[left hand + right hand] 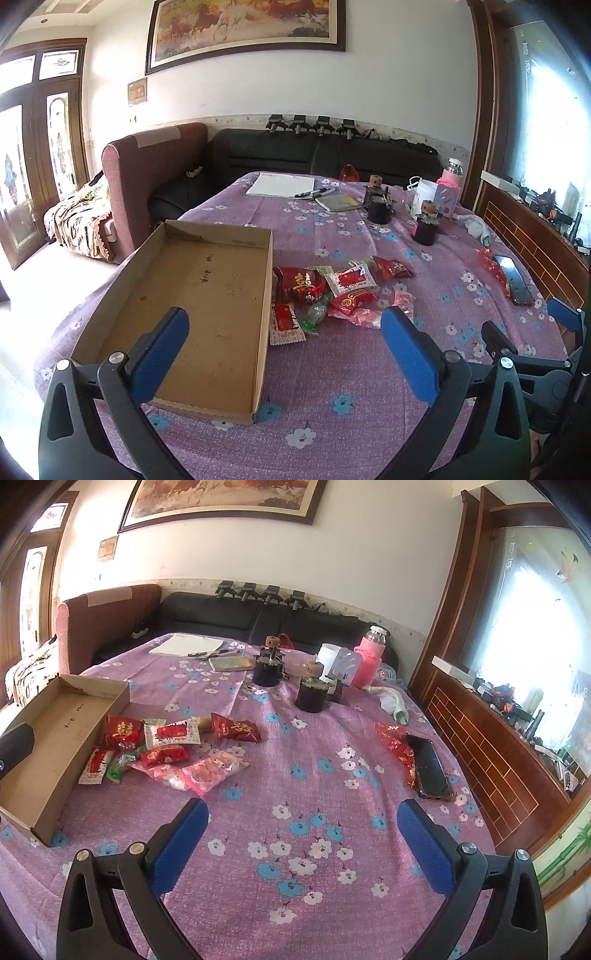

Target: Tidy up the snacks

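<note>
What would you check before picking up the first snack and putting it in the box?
1. Cardboard box has room: ok, nothing in it.
2. Left tool free: ok, open, holding nothing.
3. Right tool free: ok, open, holding nothing.
4. Snack pile within reach: ok, lying beside the box on the tablecloth.
5. Packets separable: cannot tell, several overlap.
6. Phone out of the path: ok, well apart from the pile.

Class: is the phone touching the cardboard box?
Apart. The right wrist view shows the phone at the table's right side and the box at its left, with snack packets and bare tablecloth between them.
</note>
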Motion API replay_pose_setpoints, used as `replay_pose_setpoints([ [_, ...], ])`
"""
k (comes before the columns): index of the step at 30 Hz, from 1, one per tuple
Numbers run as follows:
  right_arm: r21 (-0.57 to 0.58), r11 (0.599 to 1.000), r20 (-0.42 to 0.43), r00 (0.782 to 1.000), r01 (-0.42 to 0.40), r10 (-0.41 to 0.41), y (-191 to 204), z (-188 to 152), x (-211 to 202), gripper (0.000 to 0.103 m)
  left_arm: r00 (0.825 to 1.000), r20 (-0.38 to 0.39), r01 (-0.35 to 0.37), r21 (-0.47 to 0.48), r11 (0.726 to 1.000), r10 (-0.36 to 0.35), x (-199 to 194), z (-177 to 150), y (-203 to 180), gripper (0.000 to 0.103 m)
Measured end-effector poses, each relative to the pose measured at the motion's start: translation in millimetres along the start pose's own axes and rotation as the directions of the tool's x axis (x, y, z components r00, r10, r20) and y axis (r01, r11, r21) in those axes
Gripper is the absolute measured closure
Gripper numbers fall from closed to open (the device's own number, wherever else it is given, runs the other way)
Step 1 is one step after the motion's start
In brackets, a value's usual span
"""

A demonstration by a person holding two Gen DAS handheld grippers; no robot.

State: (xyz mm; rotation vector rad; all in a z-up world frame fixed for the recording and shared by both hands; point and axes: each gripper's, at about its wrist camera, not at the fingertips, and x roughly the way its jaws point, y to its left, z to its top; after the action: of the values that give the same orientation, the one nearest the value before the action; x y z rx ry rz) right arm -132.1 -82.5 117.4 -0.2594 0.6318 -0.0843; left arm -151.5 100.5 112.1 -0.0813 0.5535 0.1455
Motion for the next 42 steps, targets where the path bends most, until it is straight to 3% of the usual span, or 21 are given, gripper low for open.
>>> replay_pose_setpoints([
  [33, -0.005, 1.0, -0.041, 0.999, -0.007, 0.007, 3, -4, 22, 0.0, 0.998, -0.069, 0.001, 0.045, 0.999, 0.002, 22, -10, -10, 0.0],
  [42, 0.001, 0.999, -0.108, 0.993, -0.046, 0.046, 2, -7, 40, 0.0, 0.994, -0.11, -0.019, 0.088, 0.996, 0.029, 31, -13, -16, 0.0],
])
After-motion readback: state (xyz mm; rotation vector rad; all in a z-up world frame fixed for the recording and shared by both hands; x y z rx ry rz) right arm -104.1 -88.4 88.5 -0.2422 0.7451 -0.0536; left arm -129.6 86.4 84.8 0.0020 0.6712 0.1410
